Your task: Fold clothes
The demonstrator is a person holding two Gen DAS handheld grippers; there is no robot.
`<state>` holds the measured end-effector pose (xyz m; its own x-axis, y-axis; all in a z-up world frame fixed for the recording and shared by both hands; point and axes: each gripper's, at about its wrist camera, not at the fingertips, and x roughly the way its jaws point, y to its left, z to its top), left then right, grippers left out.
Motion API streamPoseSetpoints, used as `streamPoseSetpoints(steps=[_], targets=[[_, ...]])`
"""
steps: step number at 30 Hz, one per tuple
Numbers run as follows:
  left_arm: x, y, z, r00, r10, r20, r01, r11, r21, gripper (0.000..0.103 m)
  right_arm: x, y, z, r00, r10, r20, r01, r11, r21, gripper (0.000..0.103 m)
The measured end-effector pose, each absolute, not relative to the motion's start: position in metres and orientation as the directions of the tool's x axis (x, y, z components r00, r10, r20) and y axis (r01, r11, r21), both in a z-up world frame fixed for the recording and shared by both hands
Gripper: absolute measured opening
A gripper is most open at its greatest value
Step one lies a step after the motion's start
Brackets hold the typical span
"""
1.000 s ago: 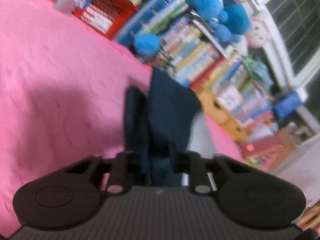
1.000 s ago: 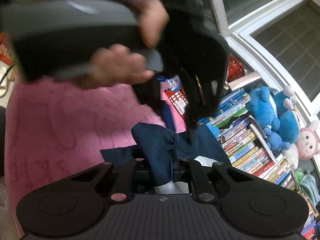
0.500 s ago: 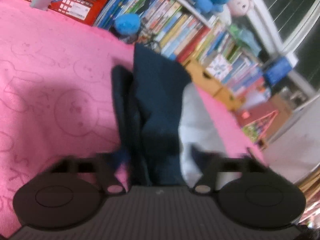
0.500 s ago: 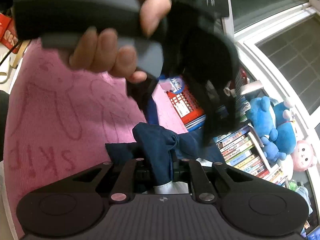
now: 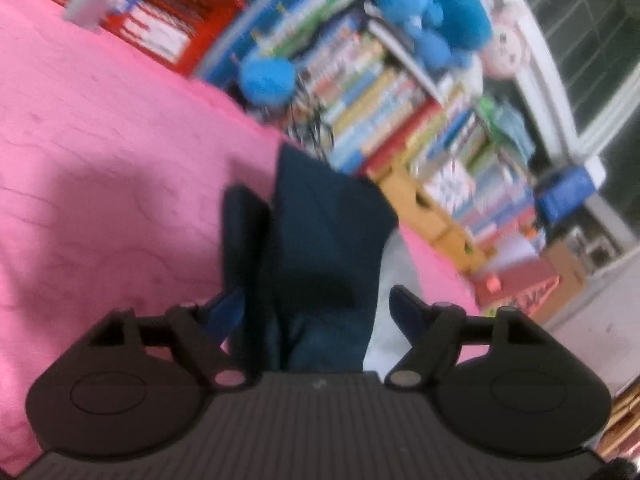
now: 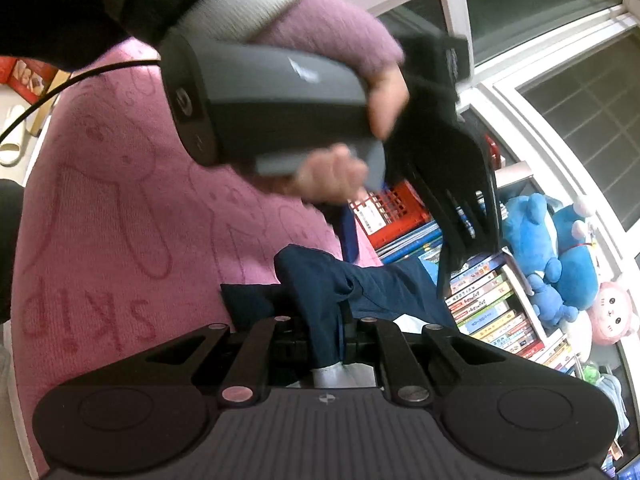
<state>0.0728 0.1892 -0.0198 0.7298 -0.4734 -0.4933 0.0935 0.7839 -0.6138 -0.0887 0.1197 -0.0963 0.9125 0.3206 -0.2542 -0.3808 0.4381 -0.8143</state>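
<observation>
A dark navy garment [image 5: 320,248] with a white part lies bunched on the pink towel [image 5: 100,160]. My left gripper [image 5: 316,312] is open, its blue-tipped fingers [image 5: 408,312] spread on either side of the cloth. My right gripper [image 6: 340,320] is shut on a fold of the navy garment [image 6: 320,280], which hangs between its jaws. In the right wrist view the left gripper [image 6: 460,216], held in a hand, hovers just above the garment.
A red basket [image 5: 160,20] stands at the towel's far edge. A bookshelf [image 5: 400,100] packed with books and blue plush toys [image 5: 420,12] runs behind the garment. Windows [image 6: 580,100] are at the right. The pink towel [image 6: 120,220] bears rabbit drawings.
My left gripper has opened and let go of the navy garment, and its view has shifted. My right gripper stays shut on the cloth.
</observation>
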Motion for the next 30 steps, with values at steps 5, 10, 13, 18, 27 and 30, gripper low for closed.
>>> streamPoseSetpoints(steps=[5,10,13,18,27,30], targets=[[0.108,0.191,-0.018,0.763,-0.405,-0.503,0.067,0.824,-0.562,0.019,-0.085,0.118,-0.095,0.910,0.321,-0.261,-0.388,0.441,-0.810,0.012],[0.140,0.201,-0.020,0.807,-0.242,-0.539,-0.028,0.896,-0.444,0.013,-0.087,0.117,-0.097,0.907,0.328,-0.264,-0.392,0.433,-0.811,0.012],[0.148,0.206,-0.015,0.808,-0.122,-0.577,-0.102,0.934,-0.341,0.010,-0.088,0.117,-0.096,0.905,0.330,-0.268,-0.398,0.435,-0.808,0.012],[0.101,0.201,0.010,0.852,-0.129,-0.508,-0.010,0.965,-0.263,0.024,-0.100,0.117,-0.097,0.901,0.332,-0.279,-0.409,0.438,-0.800,0.012],[0.046,0.209,0.009,0.817,-0.285,-0.501,-0.003,0.867,-0.498,0.059,-0.085,0.028,-0.029,0.560,0.665,-0.493,-0.790,0.608,-0.078,0.079],[0.047,0.216,-0.001,0.803,-0.324,-0.501,-0.029,0.817,-0.576,0.059,-0.081,-0.024,-0.015,0.506,0.731,-0.457,-0.789,0.606,0.096,0.080]])
